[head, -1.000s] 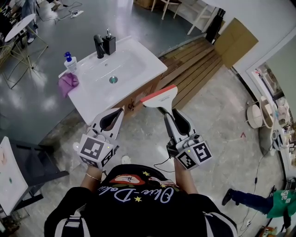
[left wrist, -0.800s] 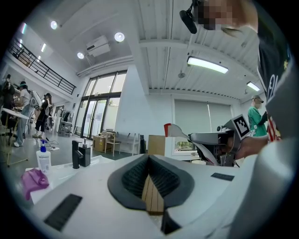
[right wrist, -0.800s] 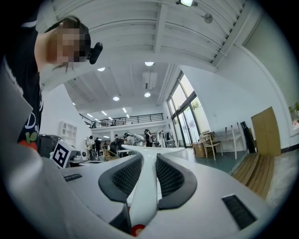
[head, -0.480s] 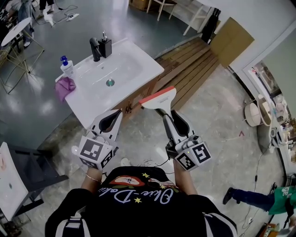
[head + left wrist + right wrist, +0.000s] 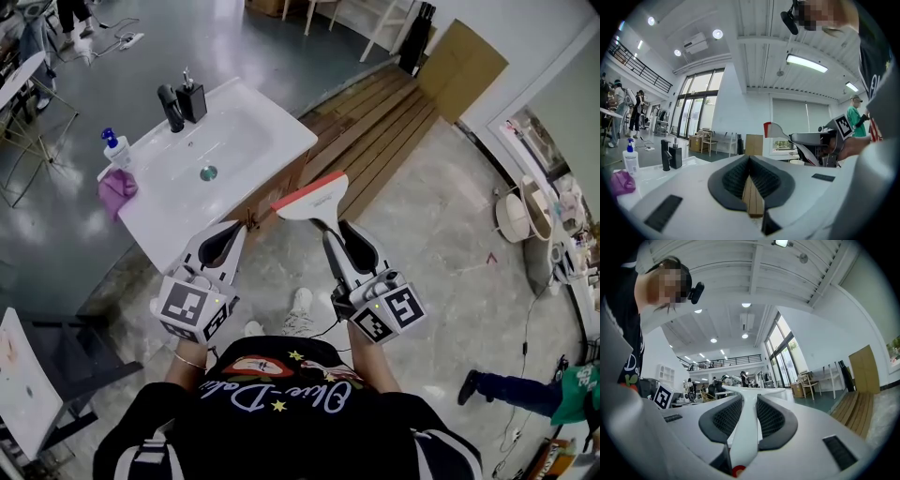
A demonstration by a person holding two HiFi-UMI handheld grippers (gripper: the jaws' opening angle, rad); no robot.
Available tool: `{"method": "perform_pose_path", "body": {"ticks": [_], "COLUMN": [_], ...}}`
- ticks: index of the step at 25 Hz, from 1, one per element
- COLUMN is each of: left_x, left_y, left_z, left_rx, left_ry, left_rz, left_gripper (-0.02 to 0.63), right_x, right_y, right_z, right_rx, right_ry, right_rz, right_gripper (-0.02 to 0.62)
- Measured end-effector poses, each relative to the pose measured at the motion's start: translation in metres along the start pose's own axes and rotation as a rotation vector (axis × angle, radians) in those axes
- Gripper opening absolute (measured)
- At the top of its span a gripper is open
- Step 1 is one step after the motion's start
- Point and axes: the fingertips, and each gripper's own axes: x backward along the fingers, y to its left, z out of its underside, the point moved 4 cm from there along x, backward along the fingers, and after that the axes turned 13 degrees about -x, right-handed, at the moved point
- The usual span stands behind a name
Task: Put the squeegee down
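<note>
The right gripper (image 5: 339, 234) is clamping the squeegee (image 5: 312, 200) by its white handle: in the right gripper view the jaws (image 5: 749, 401) are pressing in on both sides of the handle (image 5: 745, 420), which is running straight out between the dark pads. The red-edged blade is pointing away from the person and hanging in the air over the tiled floor (image 5: 422, 244), just off the front right corner of the white washbasin surface (image 5: 159, 220) and not touching it.

The left gripper (image 5: 234, 232) is hovering beside it, over the front edge of the surface. Its jaws (image 5: 750, 159) are closed tip to tip with nothing between them.

Along the back edge of the surface a black tap (image 5: 172, 108) and a black dispenser (image 5: 192, 101) are standing side by side. At the left corner a blue-topped pump bottle (image 5: 116, 150) is standing next to a purple cloth (image 5: 117, 187). Wooden planks (image 5: 375, 131) are lying on the floor beyond the basin.
</note>
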Motion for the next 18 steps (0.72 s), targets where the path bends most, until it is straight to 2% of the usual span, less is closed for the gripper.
{"method": "perform_pose_path", "body": {"ticks": [18], "left_x": [-0.049], "left_y": [0.008], "left_z": [-0.008], "left_rx": [-0.010], "left_ry": [0.045], "left_rz": [-0.066], "left_gripper": [-0.006], "right_x": [-0.025], "right_y": [-0.061], "right_z": [-0.017], "right_rx": [-0.049], "right_ry": [0.018], "right_rz": [-0.045], "right_gripper": [0.118]}}
